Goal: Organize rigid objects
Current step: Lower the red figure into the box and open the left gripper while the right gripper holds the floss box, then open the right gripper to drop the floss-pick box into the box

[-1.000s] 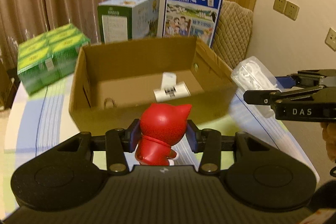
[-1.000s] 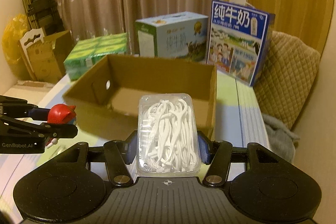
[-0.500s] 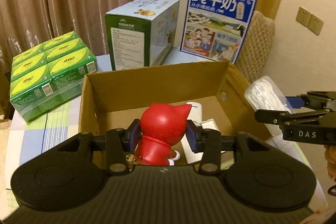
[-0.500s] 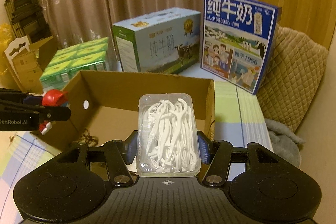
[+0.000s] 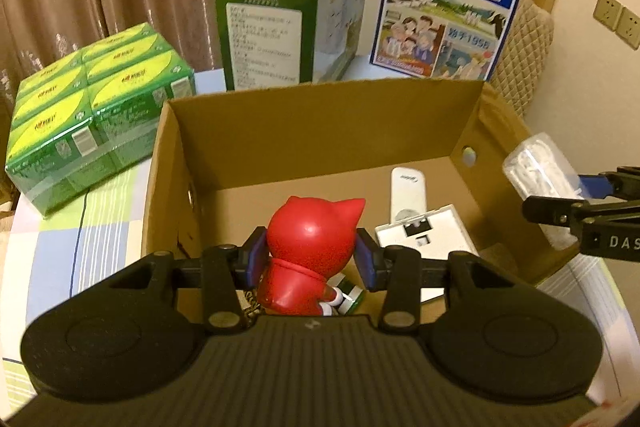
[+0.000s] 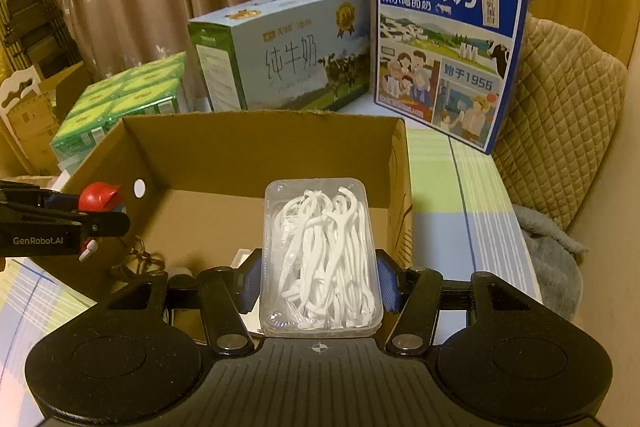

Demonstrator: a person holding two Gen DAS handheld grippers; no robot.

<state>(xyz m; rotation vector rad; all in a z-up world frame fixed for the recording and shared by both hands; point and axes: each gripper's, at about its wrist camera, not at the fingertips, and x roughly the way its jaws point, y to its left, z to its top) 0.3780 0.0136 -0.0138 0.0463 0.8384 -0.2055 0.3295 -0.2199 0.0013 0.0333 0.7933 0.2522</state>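
Observation:
My left gripper [image 5: 311, 259] is shut on a red cat-eared figurine [image 5: 312, 239], held above the near end of the open cardboard box [image 5: 320, 131]. The right gripper [image 6: 320, 281] is shut on a clear plastic case of white floss picks [image 6: 320, 259], hanging over the same box [image 6: 256, 147] near its right wall. Inside the box lie a white remote [image 5: 408, 189], a white power adapter [image 5: 428, 233], a small green item and a brown cord [image 6: 138, 259]. Each gripper shows at the edge of the other's view: the right one [image 5: 576, 199] and the left one [image 6: 96, 215].
Behind the box stand a green-and-blue milk carton case [image 6: 280, 51] and a blue milk case [image 6: 448, 51]. Green shrink-wrapped packs [image 5: 92, 107] sit to the left. A quilted chair [image 6: 560, 115] with a grey cloth [image 6: 548, 247] is on the right. The table has a striped cloth [image 5: 68, 247].
Both grippers have moved forward and down, from in front of the box to over its inside. The figurine and the floss case stay gripped.

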